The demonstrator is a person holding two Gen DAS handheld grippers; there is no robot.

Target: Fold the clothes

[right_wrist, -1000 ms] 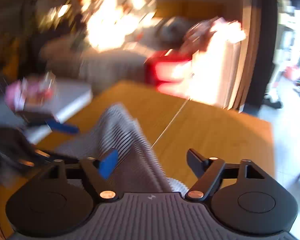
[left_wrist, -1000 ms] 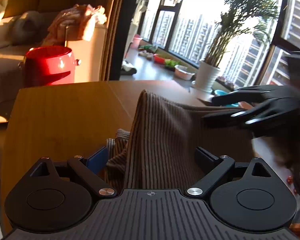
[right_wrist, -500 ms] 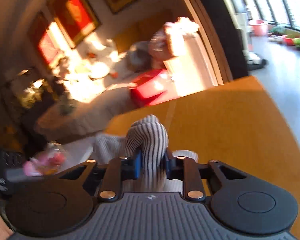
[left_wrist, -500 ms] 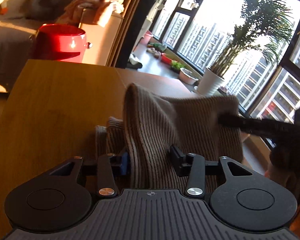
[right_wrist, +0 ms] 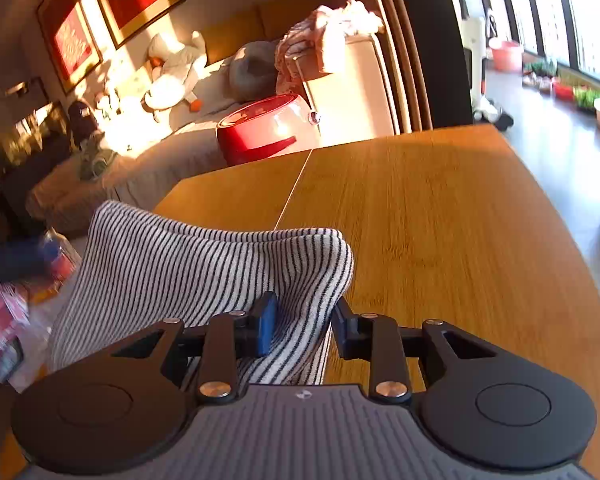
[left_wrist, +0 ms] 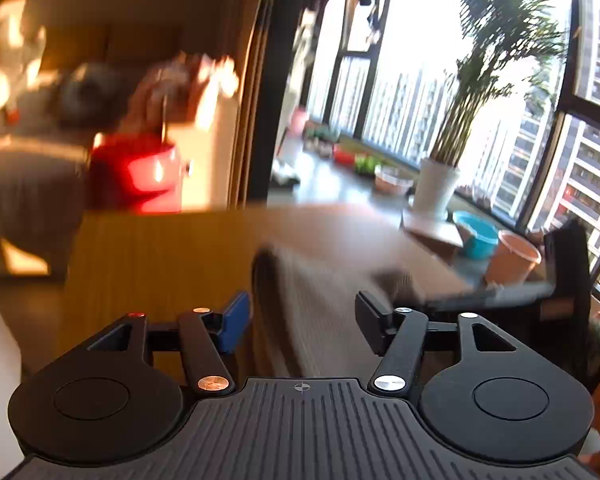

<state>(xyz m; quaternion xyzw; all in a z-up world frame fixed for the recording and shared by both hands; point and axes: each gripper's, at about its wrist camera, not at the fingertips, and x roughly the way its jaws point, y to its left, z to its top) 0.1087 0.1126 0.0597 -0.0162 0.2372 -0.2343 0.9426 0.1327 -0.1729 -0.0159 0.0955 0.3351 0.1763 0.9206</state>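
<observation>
A grey and black striped knit garment (right_wrist: 188, 256) hangs over the wooden table (right_wrist: 440, 216). My right gripper (right_wrist: 304, 326) has its jaws partly parted with a bunched edge of the garment between them. In the left wrist view the same garment (left_wrist: 312, 312) is blurred and lies between the wide-open jaws of my left gripper (left_wrist: 300, 316), not pinched. The other gripper's black arm (left_wrist: 512, 292) shows at the right of that view.
A red pot-like appliance (right_wrist: 268, 128) stands beyond the table's far edge, by a sofa with clothes (right_wrist: 328, 40). A potted palm (left_wrist: 436, 188), a blue bowl (left_wrist: 476, 236) and a pink pot (left_wrist: 514, 256) stand by the window.
My left gripper has opened and let go of the garment, and its view has swung up. My right gripper's jaws have parted a little around the fabric, which now spreads wider and hangs lower.
</observation>
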